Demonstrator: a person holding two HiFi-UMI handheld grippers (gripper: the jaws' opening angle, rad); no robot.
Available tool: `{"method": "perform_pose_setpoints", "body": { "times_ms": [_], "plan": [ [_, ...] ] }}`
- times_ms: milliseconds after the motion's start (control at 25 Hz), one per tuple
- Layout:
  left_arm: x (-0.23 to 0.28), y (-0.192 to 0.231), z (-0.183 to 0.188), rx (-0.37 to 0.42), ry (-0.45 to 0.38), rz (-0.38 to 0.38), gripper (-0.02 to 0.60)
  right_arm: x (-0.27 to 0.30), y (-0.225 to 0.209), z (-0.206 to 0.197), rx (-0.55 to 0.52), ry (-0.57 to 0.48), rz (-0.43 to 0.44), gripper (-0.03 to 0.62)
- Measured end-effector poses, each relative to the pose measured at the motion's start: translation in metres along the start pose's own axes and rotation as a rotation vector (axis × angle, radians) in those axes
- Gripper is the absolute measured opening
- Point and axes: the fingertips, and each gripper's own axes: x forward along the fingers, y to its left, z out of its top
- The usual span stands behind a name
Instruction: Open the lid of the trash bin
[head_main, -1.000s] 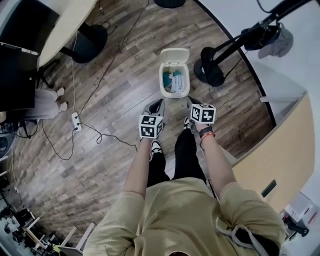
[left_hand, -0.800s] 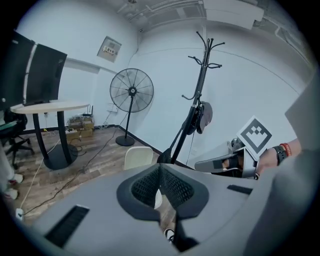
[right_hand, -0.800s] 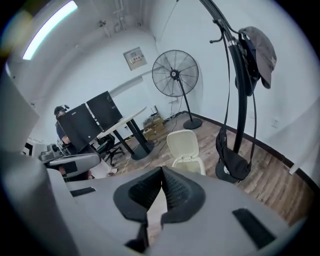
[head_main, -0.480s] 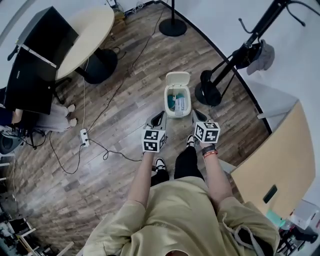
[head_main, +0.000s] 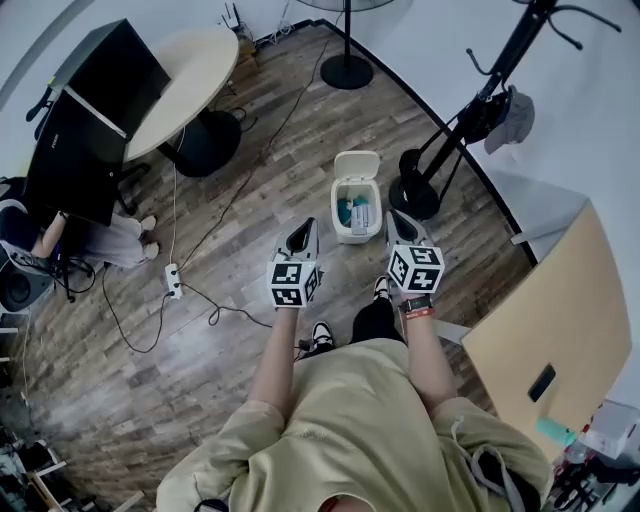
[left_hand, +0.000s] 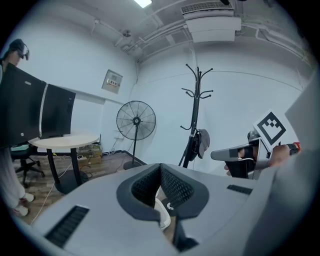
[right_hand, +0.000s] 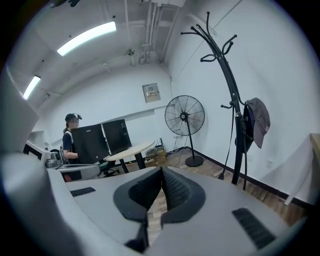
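— So, what are we seeing change over this last second?

— We are straightening up. The bin is looking smaller below us than it did a second ago. The left gripper and right gripper are now riding level, pointing out at the room rather than down.

— Where is the bin sitting?

— On the floor just ahead of us, between the two gripper tips. Its lid is standing tipped back at the far end, as before, with the contents showing.

— And the jaws?

— We are holding both pairs together, tips meeting, with nothing between them. Neither gripper is touching the bin.

— Meaning?

— We are judging the opening done. The lid is holding up by itself, and we are simply backing away.
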Motion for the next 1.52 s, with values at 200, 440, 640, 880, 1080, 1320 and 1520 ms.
{"method": "perform_pose_setpoints", "body": {
  "times_ms": [200,440,640,880,1080,1320,1520],
  "plan": [
    [-0.030,-0.009,0.040,0.042,-0.088,-0.009,0.023,-0.028,0.022,0.024,-0.033,-0.074,-0.001,0.016],
    [-0.056,-0.021,0.068,0.084,-0.160,0.000,0.023,-0.059,0.041,0.043,-0.088,-0.155,-0.010,0.015],
    [-0.062,-0.025,0.072,0.111,-0.156,0.010,0.023,-0.066,0.055,0.041,-0.153,-0.136,-0.002,0.014],
    [-0.067,-0.024,0.062,0.095,-0.138,0.003,0.023,-0.071,0.062,0.040,-0.115,-0.155,0.008,0.014],
    [-0.065,-0.029,0.058,0.066,-0.151,-0.016,0.023,-0.070,0.061,0.039,-0.129,-0.155,0.019,0.014],
    [-0.034,-0.031,0.043,0.048,-0.133,-0.001,0.023,-0.040,0.037,0.026,-0.111,-0.112,0.055,0.014],
    [0.014,-0.007,-0.001,0.025,-0.004,0.028,0.023,0.018,0.009,0.014,-0.108,-0.046,0.097,0.014]
  ]
}}
